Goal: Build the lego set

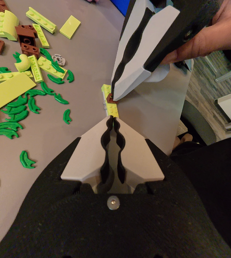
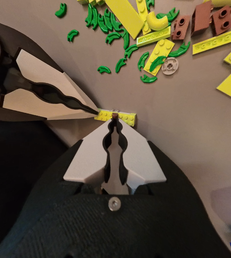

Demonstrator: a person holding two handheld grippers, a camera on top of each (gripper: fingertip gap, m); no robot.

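Barely begun, by look of it. Left tongs (image 1: 113, 118) pinched narrow on near end of long lime-yellow studded plastic plate (image 1: 112, 110), steadying it on grey worktop (image 1: 84, 55). Right tongs (image 2: 115, 121) clamped on small reddish-brown plastic piece (image 2: 114, 115), at plate's mid-top studs; seated or not, cannot tell. Beyond: loose green leaf pieces (image 1: 15, 107), lime plates and tiles (image 1: 7, 89), brown bricks (image 1: 27, 36), grey round piece (image 1: 58, 59), all unassembled. Bulk of build left.

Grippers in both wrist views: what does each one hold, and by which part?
The left gripper pinches one end of the lime-yellow plate assembly. The right gripper grips a small brown piece by its sides, over the assembly's middle.
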